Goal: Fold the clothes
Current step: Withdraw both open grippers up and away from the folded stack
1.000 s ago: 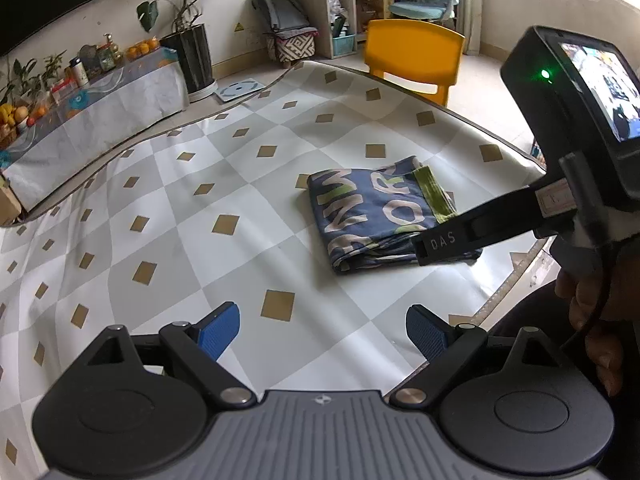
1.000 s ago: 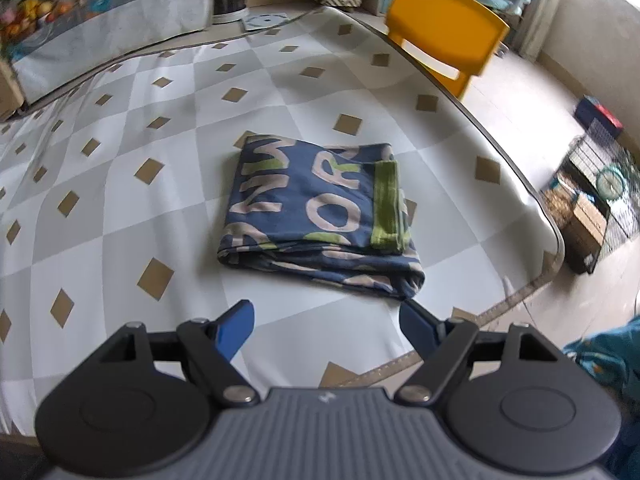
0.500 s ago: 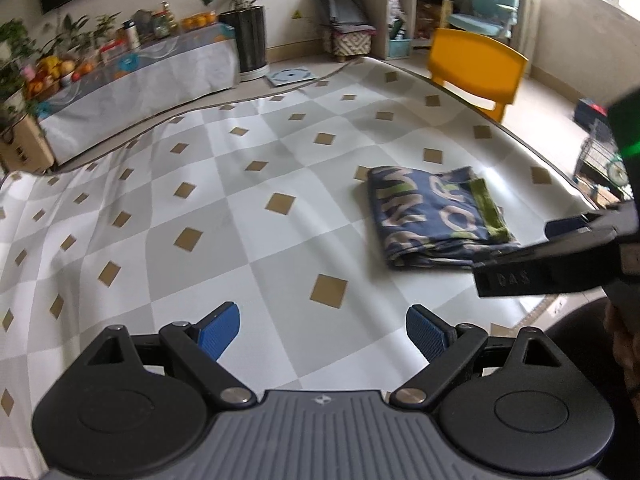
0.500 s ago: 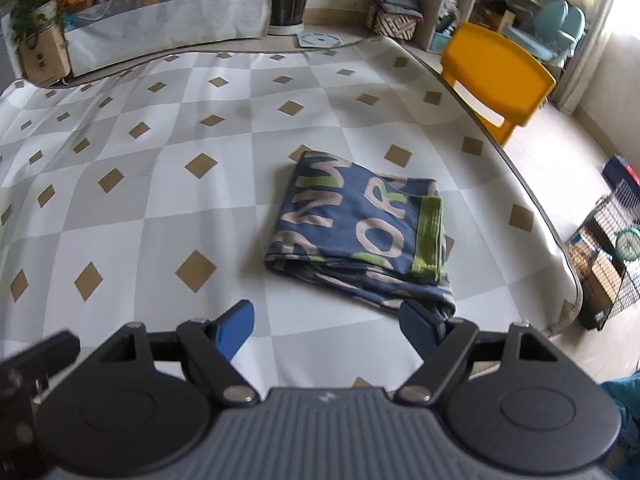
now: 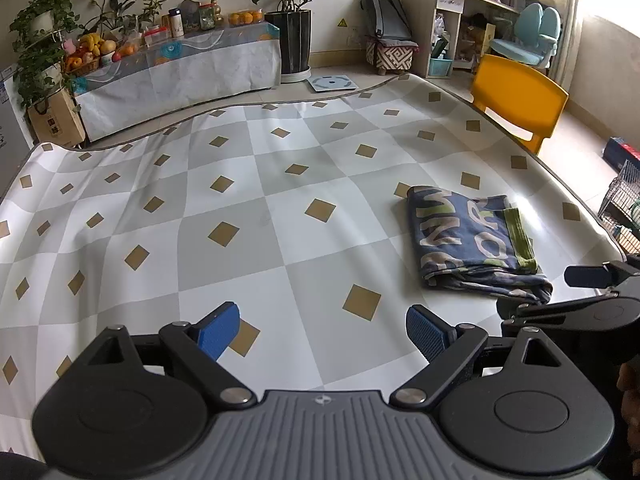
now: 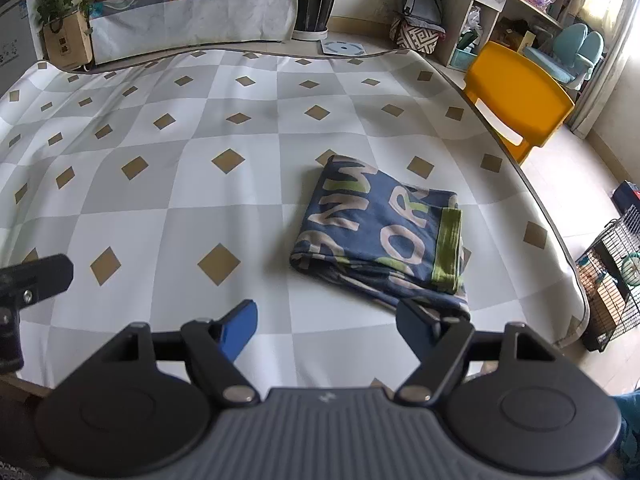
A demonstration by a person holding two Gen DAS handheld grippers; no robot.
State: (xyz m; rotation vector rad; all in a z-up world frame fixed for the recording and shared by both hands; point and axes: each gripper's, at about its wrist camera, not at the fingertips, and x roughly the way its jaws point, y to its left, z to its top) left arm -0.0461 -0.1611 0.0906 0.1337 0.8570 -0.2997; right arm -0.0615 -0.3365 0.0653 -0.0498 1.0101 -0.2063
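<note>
A folded dark-blue garment (image 5: 472, 248) with pale letters and a green band lies on the grey-and-white checked mat (image 5: 240, 200), near its right edge. My left gripper (image 5: 324, 332) hangs open over bare mat, well left of the garment, nothing between its blue pads. The right gripper's fingers (image 5: 592, 274) reach in at that view's right edge, beside the garment's near corner. In the right wrist view the garment (image 6: 384, 232) lies ahead and to the right. My right gripper (image 6: 326, 326) is apart from it; its jaws are closing slightly with nothing between them.
A yellow chair (image 6: 520, 104) stands off the mat's far right corner. A wire cage (image 6: 612, 280) sits on the floor past the right edge. A cloth-covered bench with fruit and plants (image 5: 180, 64) and a tall black pot (image 5: 294, 48) line the far wall.
Both views have swung and levelled out. In the left view the garment has slid from the centre to the right, and the right gripper has dropped from across the garment to the right edge.
</note>
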